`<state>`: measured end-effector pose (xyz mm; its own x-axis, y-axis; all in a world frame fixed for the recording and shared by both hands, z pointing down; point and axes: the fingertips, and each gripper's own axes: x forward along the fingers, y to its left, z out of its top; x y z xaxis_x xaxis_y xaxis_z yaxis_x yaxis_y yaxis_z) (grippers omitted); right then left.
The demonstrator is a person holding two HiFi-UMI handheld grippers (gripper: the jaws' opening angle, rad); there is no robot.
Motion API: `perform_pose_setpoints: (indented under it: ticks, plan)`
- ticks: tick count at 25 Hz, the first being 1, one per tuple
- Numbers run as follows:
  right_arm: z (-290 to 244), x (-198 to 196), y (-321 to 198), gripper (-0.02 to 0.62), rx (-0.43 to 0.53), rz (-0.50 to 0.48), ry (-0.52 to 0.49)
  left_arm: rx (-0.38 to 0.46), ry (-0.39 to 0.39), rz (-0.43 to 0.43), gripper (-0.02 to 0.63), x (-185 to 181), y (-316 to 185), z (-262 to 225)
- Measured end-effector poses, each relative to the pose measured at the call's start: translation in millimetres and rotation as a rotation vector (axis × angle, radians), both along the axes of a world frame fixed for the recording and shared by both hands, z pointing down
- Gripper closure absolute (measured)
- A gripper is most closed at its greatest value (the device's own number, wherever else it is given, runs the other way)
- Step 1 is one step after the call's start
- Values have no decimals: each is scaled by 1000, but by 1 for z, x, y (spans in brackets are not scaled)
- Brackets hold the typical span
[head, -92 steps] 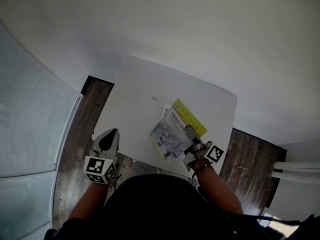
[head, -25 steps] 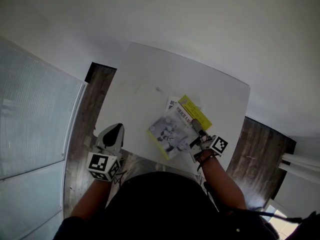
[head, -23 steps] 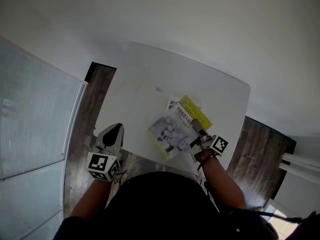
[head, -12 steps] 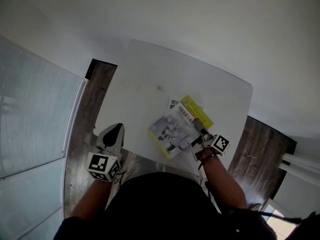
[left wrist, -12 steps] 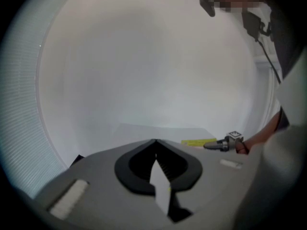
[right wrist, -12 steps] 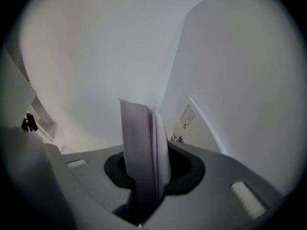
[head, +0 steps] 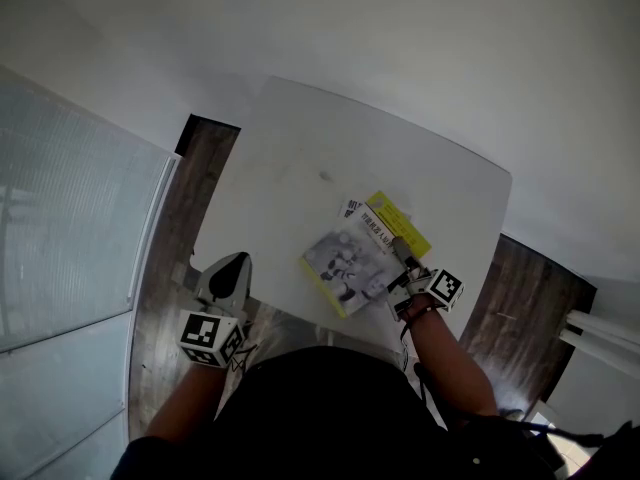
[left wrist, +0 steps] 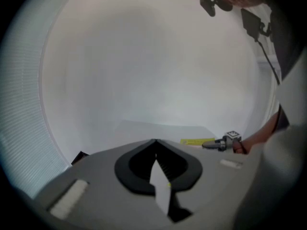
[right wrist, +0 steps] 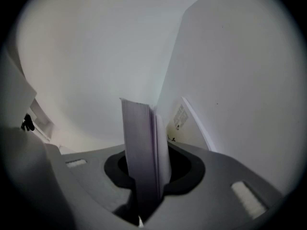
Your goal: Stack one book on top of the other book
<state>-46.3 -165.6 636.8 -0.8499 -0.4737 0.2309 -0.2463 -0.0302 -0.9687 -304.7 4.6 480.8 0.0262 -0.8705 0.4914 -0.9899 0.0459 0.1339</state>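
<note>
Hardly anything has shifted over the last second, apart from the books and the right claw sitting a touch further right in the head view; the broad white worktop [head: 300, 168] carries both books near its right-hand near corner, and the rest of it shows only faint smudges; the grey photo-covered paperback [head: 345, 263] lies across the bright yellow paperback [head: 402, 224], covering its near part but skewed, so that a yellow strip shows beyond it and its own near-left corner hangs past the lower book toward the worktop edge; whether it rests fully or is held a little lifted I cannot tell; the left claw [head: 232, 268] hangs off the near-left corner with its jaws together on nothing, well apart from the books; the right claw [head: 399, 261] is clamped on the grey paperback's right edge, the page block standing between its jaws in the right gripper view. As I judge it, the stack is nearly made and release comes next; the danger is that the overhanging, crooked top book tips or slides once let go, or that a jaw drawn out from beneath it drags it off the yellow one.
</note>
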Motion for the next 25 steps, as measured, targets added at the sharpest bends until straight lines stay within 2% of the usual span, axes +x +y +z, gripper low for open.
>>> perform_pose_setpoints:
  ticks: [13, 20, 23, 25]
  plan:
    - [15, 3, 1, 502, -9, 8, 43, 3, -15, -2, 601, -3, 5, -4]
    - [14, 5, 0, 498, 9, -1, 58, -5, -15, 19, 601, 7, 10, -5]
    - [14, 7, -4, 427, 8, 19, 54, -3, -17, 23, 601, 9, 11, -7]
    - [16, 10, -7, 402, 13, 34, 51, 0, -19, 22, 601, 8, 11, -8]
